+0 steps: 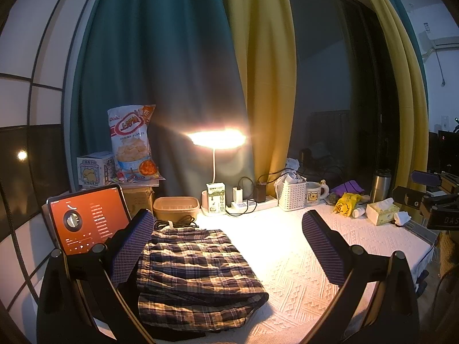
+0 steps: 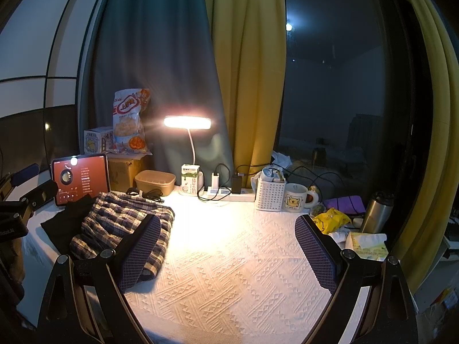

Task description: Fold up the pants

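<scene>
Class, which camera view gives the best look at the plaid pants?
The left wrist view: the folded plaid pants lie large and central, layers visible. In the right wrist view, the pants sit off to the left, smaller, partly hidden behind a finger of the gripper.

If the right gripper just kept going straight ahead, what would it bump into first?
Probably the white tablecloth: nothing lies between the open right gripper fingers. Farther on stands the power strip, though depth is hard to judge. The plaid pants lie off to its left.
</scene>
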Action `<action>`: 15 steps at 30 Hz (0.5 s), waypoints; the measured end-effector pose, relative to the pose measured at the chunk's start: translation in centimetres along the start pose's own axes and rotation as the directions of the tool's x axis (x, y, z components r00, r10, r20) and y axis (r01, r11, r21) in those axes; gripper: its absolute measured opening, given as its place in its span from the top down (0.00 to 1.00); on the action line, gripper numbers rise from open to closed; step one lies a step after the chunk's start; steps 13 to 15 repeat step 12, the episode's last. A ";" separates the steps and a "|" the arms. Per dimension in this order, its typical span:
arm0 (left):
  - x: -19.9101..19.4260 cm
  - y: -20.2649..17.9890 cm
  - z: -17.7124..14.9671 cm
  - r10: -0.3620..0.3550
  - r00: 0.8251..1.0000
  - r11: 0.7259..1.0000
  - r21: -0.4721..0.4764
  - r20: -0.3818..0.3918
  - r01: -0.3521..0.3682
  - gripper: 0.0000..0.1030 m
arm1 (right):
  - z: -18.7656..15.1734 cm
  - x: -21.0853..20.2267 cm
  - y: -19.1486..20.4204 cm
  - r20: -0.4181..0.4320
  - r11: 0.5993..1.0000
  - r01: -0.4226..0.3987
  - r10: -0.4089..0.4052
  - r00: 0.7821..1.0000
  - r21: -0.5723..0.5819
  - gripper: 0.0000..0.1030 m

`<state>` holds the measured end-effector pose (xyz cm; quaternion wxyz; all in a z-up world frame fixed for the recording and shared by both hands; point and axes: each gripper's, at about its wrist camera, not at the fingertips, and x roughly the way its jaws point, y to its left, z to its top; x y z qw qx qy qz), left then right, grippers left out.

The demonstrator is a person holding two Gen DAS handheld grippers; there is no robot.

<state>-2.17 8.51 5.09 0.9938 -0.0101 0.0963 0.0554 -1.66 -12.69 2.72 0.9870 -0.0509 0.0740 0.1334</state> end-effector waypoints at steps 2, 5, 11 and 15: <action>0.0 0.0 0.0 -0.003 1.000 1.000 0.001 -0.001 0.003 0.01 | 0.0 0.0 0.0 -0.001 1.000 0.000 0.000 1.000 -0.001 0.07; 0.1 0.1 0.0 -0.006 1.000 1.000 0.002 -0.001 0.006 0.01 | -0.4 0.1 -0.2 -0.003 1.000 -0.001 0.001 1.000 0.000 0.07; 0.4 0.0 -0.3 -0.020 1.000 1.000 0.010 -0.003 0.020 0.01 | -0.8 0.4 -0.6 -0.014 1.000 -0.004 0.004 1.000 -0.002 0.07; 0.6 0.0 -0.4 -0.029 1.000 1.000 0.010 -0.007 0.029 0.01 | -0.9 0.5 -0.6 -0.018 1.000 -0.005 0.005 1.000 -0.005 0.07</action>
